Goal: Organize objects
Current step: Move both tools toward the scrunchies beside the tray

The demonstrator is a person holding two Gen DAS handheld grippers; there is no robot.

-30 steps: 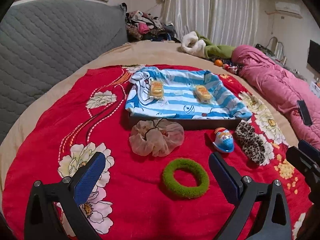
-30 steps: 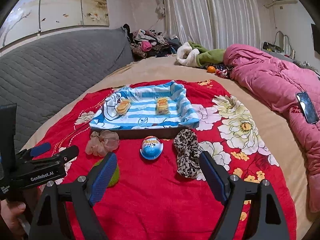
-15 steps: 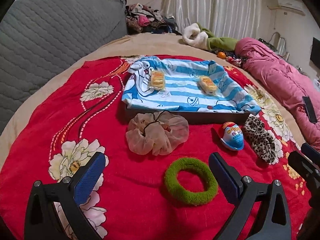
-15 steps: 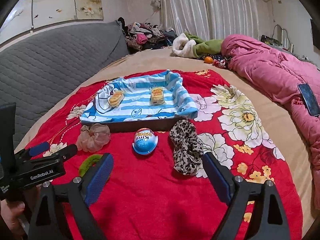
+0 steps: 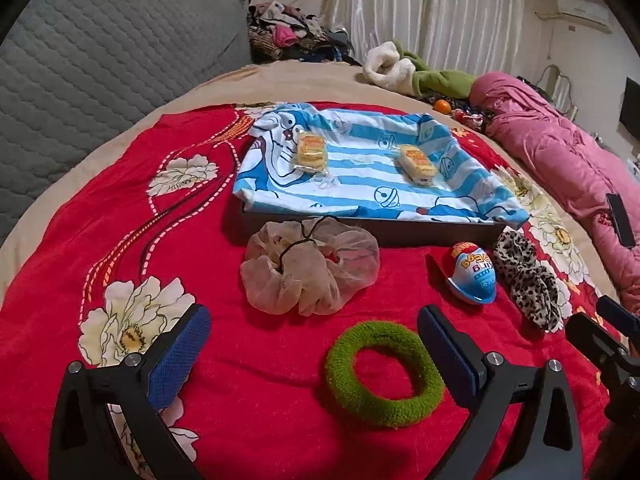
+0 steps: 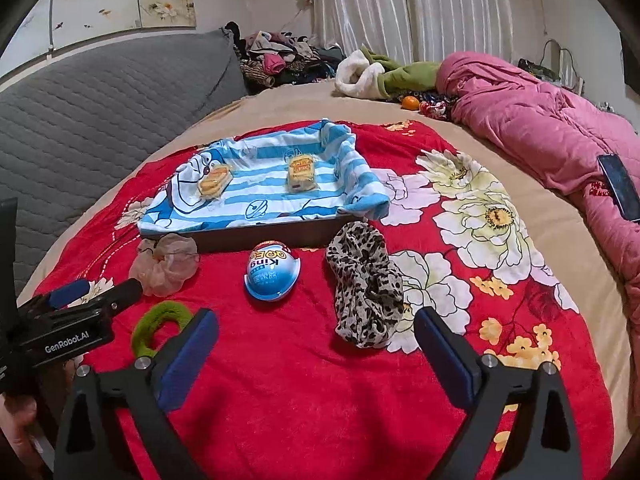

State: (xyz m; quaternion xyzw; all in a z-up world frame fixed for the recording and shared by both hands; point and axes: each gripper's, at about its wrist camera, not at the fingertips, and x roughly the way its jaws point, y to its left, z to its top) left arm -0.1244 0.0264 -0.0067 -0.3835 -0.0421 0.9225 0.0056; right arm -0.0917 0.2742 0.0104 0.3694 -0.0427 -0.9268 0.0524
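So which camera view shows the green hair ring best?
The left wrist view: the whole green hair ring lies in the open there, close to the camera. In the right wrist view, the green hair ring is smaller and partly hidden behind a finger of the right tongs.

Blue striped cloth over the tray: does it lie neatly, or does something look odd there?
It lies unevenly. The blue striped cloth is bunched at the tray's right corner and spills over the front edge there, while the dark front wall stays bare. The two snack packets lie at different angles.
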